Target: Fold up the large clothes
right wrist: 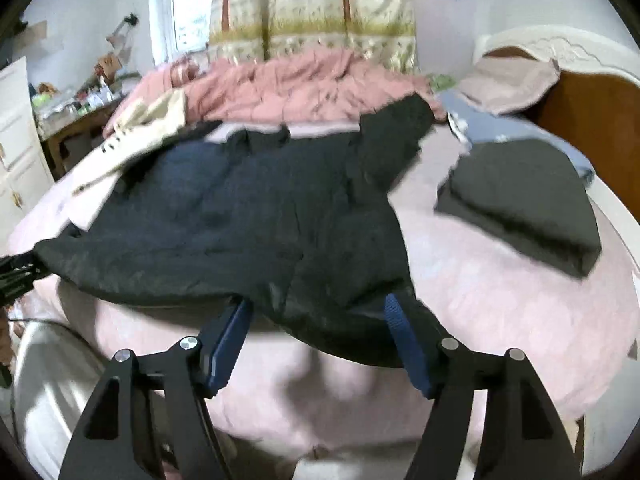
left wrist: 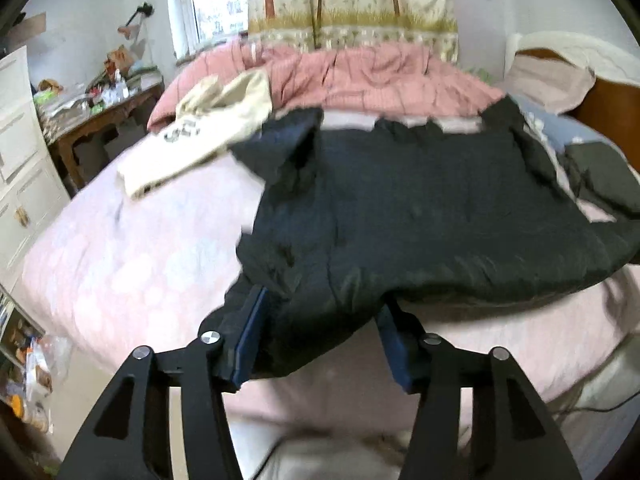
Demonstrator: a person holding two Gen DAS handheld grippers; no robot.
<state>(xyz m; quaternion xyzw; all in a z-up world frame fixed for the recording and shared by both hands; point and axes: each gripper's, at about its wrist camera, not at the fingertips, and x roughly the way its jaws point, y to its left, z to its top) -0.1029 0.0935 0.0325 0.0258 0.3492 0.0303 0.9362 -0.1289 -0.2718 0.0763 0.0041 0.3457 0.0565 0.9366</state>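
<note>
A black garment (left wrist: pixel 400 208) lies spread across the middle of the pink bed (left wrist: pixel 132 248), its near hem lifted off the near edge. The left gripper (left wrist: pixel 320 320) has its jaws apart with that hem bunched between them; the blur leaves it unclear whether the pads press the cloth. The right gripper (right wrist: pixel 320 320) is likewise parted around the hem's other corner. Only the right view shows a folded dark pile (right wrist: pixel 520 208) near the bed's right edge in full, by the headboard (right wrist: pixel 592 112). A cream garment (left wrist: pixel 208 128) lies at the far left.
</note>
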